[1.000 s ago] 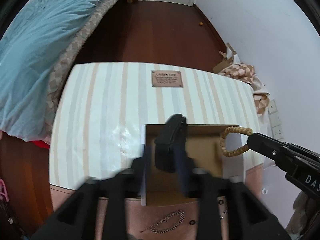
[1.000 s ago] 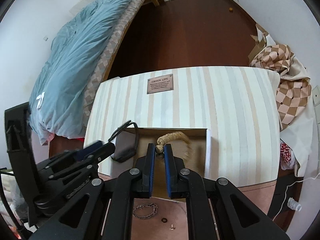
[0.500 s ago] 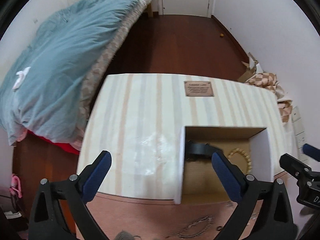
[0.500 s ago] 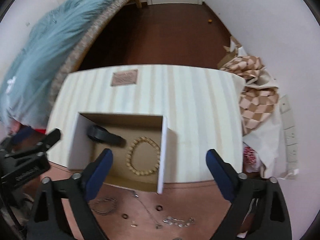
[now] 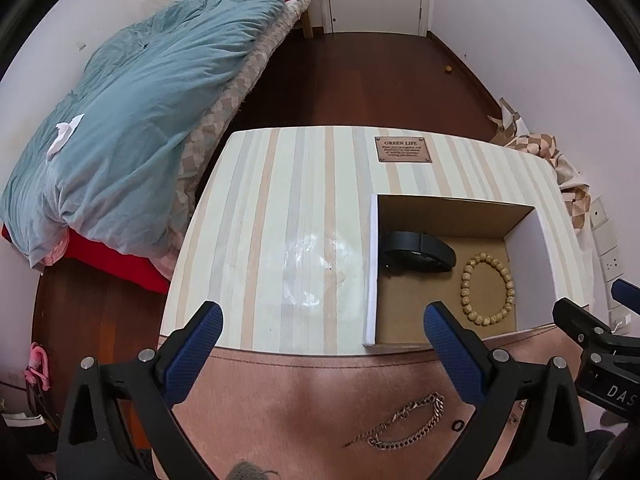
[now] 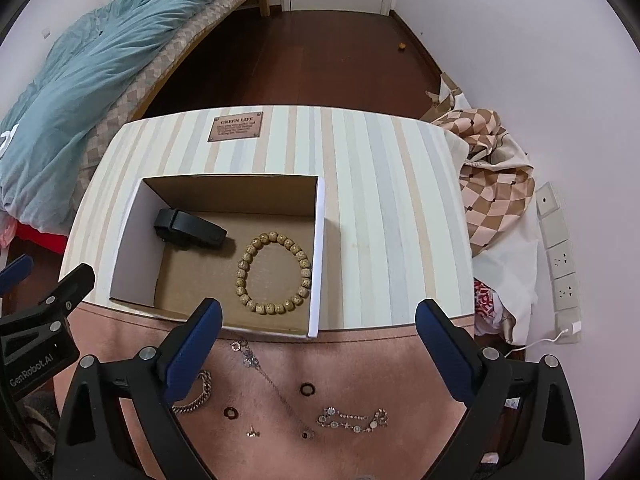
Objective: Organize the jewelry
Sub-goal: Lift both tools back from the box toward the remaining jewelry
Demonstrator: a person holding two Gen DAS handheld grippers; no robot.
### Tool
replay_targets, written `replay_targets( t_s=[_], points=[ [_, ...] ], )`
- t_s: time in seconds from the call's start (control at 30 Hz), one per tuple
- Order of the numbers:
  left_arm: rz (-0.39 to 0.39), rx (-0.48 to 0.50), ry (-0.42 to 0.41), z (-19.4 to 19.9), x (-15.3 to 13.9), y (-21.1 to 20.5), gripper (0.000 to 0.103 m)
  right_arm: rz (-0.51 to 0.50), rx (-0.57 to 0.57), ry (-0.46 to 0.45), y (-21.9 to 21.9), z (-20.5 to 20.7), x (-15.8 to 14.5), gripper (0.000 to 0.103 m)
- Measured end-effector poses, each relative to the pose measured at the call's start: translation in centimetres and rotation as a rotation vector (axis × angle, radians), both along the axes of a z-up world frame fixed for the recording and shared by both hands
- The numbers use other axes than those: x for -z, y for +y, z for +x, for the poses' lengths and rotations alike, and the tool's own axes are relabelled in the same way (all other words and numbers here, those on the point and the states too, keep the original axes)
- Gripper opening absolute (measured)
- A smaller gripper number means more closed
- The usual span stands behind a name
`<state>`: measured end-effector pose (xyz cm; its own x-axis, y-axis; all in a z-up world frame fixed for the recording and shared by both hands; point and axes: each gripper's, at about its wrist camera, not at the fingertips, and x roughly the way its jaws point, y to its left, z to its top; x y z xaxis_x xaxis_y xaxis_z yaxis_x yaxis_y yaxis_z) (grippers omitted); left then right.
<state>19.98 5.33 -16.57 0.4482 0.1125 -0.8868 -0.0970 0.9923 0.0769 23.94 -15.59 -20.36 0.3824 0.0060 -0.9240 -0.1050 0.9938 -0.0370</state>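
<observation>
Left gripper [image 5: 322,322] and right gripper [image 6: 318,320] both hang wide open and empty above the table's near edge. The box [image 6: 318,256] at that edge holds the bead bracelet [image 6: 273,273] and black band [image 6: 188,232]. Judged next: lift the chain bracelet [image 5: 404,426], the necklace [image 6: 276,384] or the rings [image 6: 307,389] from the pink mat [image 6: 360,372]; nothing obstructs.

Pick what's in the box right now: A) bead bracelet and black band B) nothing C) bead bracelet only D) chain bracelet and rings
A: the bead bracelet and the black band both lie on the floor of the box; the chain bracelet is outside it on the pink mat.
</observation>
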Motion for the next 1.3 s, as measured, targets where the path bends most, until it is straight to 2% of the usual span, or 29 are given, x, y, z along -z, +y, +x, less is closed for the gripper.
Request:
replay_targets(
  t_s=[0.2,0.63,0.83,1.07,1.2,1.3],
  points=[
    [-0.023,-0.001,-0.041,-1.8,-2.1,-0.2,0.103,-0.001,0.009,-0.054,-0.2,-2.1,-2.3,0.099],
    [-0.076,0.035,-0.171,-7.3,-8.7,-1.0,0.103,0.022,0.007,-0.228,-0.5,-8.2,-10.0,0.099],
    [-0.080,0.054,-0.208,-9.8,-10.5,-1.4,0.103,0.058,0.018,-0.277,-1.1,-10.9,-12.6,0.099],
    [-0.085,0.042,-0.222,-11.7,-10.8,-1.4,0.103,0.108,0.023,-0.260,-1.6,-13.2,-12.3,0.099],
    [-0.043,0.022,-0.192,-12.3,-9.1,-1.5,0.103,0.117,0.049,-0.235,-2.6,-13.9,-10.3,0.099],
    [-0.001,0.003,-0.160,-12.8,-6.2,-1.6,0.103,0.131,0.102,-0.191,-4.3,-14.4,-7.1,0.099]
  ],
)
